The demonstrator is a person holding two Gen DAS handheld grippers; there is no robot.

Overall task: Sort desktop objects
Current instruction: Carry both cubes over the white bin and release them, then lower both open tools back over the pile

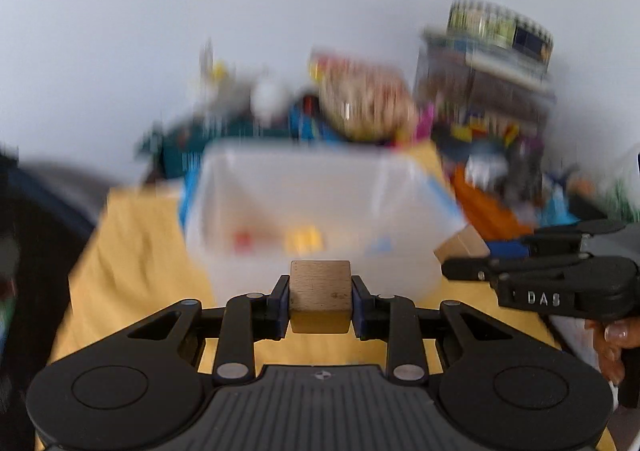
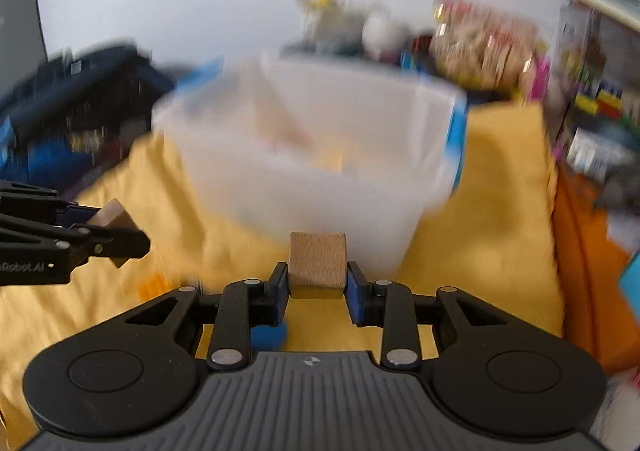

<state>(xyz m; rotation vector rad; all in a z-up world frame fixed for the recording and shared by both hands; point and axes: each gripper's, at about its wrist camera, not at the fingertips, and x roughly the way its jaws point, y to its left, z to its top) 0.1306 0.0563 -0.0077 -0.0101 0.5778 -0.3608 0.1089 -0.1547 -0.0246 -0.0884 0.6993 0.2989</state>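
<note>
My left gripper [image 1: 320, 301] is shut on a plain wooden cube [image 1: 320, 287], held above the yellow cloth [image 1: 136, 251] just in front of a translucent plastic bin [image 1: 320, 187]. My right gripper [image 2: 317, 283] is shut on a second wooden cube [image 2: 317, 259], also close to the bin [image 2: 312, 155]. Each gripper shows in the other's view: the right gripper [image 1: 464, 263] with its cube [image 1: 462, 245] at the bin's right corner, the left gripper [image 2: 116, 235] with its cube [image 2: 112, 215] at the far left. Blurred red and yellow pieces [image 1: 300, 239] lie inside the bin.
The bin has blue handles [image 2: 456, 131]. Behind it is a blurred pile of toys and packets [image 1: 360, 99], with stacked boxes [image 1: 488, 83] at the right. A small blue object [image 2: 268, 335] lies on the cloth under my right gripper. A hand [image 1: 612, 343] shows at the right edge.
</note>
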